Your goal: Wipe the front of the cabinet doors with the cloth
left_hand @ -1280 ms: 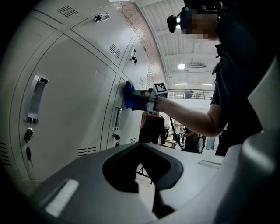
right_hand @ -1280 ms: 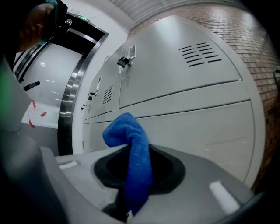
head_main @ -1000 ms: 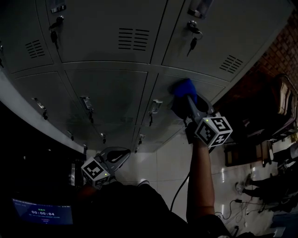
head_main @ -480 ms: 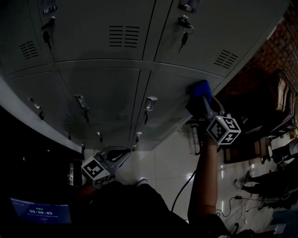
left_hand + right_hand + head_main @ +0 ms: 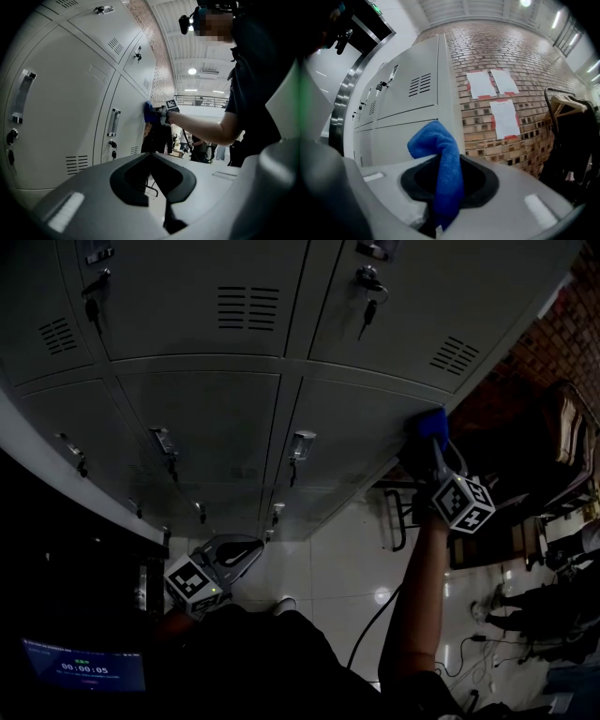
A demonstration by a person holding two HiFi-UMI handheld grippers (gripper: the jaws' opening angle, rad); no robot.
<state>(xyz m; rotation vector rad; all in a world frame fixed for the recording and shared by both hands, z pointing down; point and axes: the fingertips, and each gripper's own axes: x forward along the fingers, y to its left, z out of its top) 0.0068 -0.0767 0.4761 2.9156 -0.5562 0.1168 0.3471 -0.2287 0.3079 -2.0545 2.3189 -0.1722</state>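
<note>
Right gripper [image 5: 437,448] jaws clamped on blue cloth [image 5: 442,157]. Cloth bunches past jaw tips, pressed against cabinet door [image 5: 352,423] at door's right edge. Brick wall [image 5: 520,56] just right of tool. Left gripper [image 5: 161,187] low, well apart from cloth, jaws together, nothing between.

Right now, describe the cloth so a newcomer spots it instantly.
Find the grey locker bank, then its right edge by the brick wall. There the right gripper holds the cloth at the door. It is the only bright blue thing.
</note>
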